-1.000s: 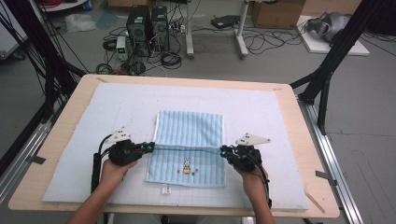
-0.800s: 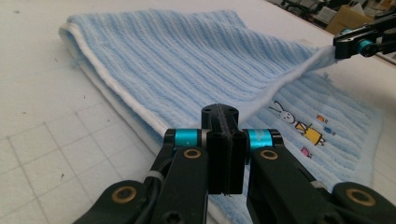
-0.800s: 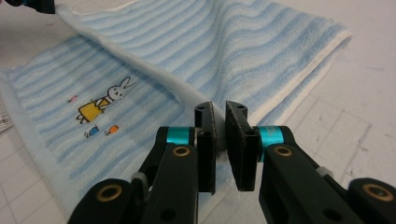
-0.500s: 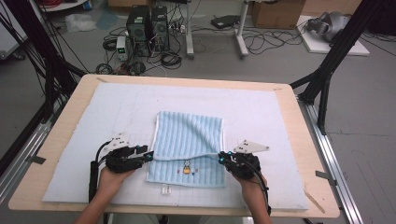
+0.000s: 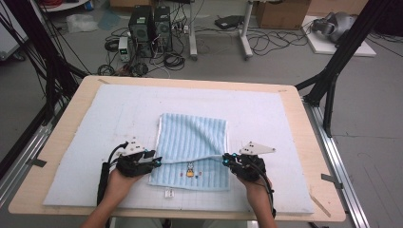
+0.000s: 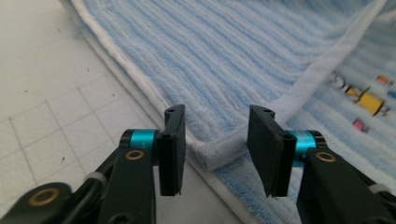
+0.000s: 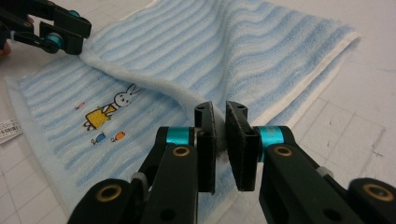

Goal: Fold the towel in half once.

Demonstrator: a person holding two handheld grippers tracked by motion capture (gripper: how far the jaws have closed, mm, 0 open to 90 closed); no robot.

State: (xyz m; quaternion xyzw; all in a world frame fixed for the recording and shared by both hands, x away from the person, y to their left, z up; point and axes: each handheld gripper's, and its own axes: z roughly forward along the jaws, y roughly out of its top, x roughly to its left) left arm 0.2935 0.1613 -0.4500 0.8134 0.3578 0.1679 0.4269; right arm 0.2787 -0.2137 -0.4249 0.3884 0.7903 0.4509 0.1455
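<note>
On the mat's near half the blue towel (image 5: 192,142) lies part-folded, far edge drawn toward the near hem w/ rabbit print uncovered: right gripper (image 7: 220,125) pinches its corner, left gripper (image 6: 215,133) spread, corner apparently dropped; fold incomplete.

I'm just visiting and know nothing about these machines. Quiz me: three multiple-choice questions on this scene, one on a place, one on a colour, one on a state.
1. Where on the towel is the rabbit picture?
A. far edge B. near edge C. underneath

2. What colour are the towel's stripes?
A. blue B. red C. green

3. How does the left gripper stand?
A. open, folded corner between its fingers B. shut on the corner C. away from the towel

Answers: 1 B, the rabbit lies by the person's hands. 2 A, pale blue bands with white hem. 3 A, a clear gap either side; the right gripper pinches its corner.
</note>
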